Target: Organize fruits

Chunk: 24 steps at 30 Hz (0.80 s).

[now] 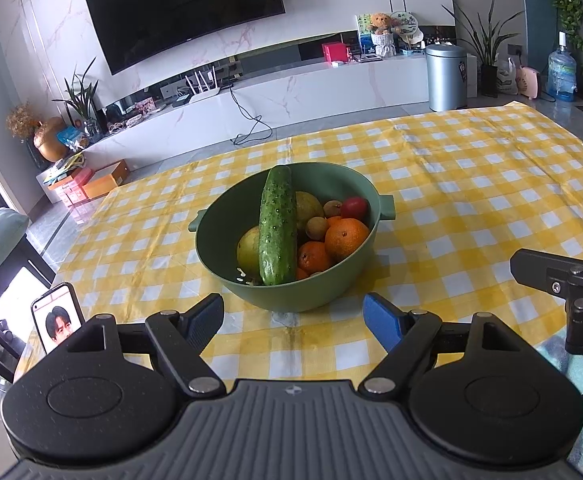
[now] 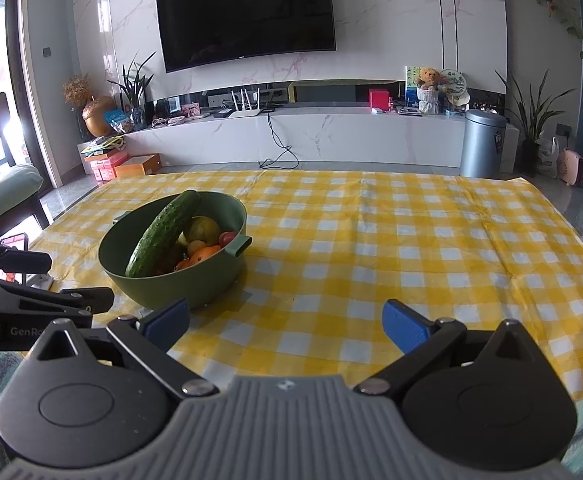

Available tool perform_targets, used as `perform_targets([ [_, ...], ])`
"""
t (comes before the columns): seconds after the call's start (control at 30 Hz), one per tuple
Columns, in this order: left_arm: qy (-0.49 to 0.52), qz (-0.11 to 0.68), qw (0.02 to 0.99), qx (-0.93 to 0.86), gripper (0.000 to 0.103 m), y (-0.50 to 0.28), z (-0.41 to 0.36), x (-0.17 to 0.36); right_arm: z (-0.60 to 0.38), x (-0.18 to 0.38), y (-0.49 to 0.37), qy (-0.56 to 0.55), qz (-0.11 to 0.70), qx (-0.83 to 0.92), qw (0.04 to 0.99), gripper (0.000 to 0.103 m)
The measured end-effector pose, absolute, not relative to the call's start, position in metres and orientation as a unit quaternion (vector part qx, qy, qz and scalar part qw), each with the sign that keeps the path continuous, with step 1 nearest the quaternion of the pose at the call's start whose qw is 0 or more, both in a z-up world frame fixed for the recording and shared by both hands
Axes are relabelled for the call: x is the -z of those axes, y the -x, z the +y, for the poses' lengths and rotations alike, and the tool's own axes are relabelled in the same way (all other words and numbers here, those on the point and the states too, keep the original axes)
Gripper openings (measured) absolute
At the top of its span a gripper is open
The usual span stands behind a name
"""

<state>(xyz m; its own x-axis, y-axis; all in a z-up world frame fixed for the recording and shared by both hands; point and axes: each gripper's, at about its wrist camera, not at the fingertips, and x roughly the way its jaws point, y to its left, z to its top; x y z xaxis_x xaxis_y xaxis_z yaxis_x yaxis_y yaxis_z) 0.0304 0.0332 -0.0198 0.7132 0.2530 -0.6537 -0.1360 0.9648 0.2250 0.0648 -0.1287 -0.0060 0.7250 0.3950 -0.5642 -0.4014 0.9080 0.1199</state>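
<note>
L gripper (image 1: 293,320) open, fingers spread wide, holding nothing, low over the cloth (image 1: 471,184). Bowl (image 1: 227,240) sits just ahead at 12 o'clock, on the cloth. Cucumber (image 1: 277,224) stands tilted in bowl, top end leaning on far rim. Oranges (image 1: 345,238) at its 3 o'clock, tomato (image 1: 354,207) at 1 o'clock near far rim, yellow-green fruit (image 1: 248,250) at 9 o'clock.

R gripper (image 2: 285,322) also open, empty, over bare cloth; bowl at its 10 o'clock, w/ L gripper's body at 9 o'clock. Phone (image 1: 56,316) at L gripper's 9 o'clock by table edge.
</note>
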Motion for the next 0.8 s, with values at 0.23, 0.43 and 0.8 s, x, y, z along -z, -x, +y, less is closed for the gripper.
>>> perform_targets([
  [0.23, -0.08, 0.36, 0.923, -0.11, 0.093, -0.027, 0.034, 0.015, -0.129, 0.006, -0.065, 0.005, 0.3, -0.214, 0.93, 0.099],
  [0.43, -0.083, 0.355, 0.925, -0.11, 0.093, -0.026, 0.032, 0.012, -0.131, 0.004, -0.063, 0.004, 0.299, -0.213, 0.93, 0.099],
  [0.8, -0.088, 0.343, 0.929, -0.111, 0.093, -0.027, 0.03, 0.001, -0.134, -0.002, -0.063, 0.0, 0.293, -0.207, 0.933, 0.099],
])
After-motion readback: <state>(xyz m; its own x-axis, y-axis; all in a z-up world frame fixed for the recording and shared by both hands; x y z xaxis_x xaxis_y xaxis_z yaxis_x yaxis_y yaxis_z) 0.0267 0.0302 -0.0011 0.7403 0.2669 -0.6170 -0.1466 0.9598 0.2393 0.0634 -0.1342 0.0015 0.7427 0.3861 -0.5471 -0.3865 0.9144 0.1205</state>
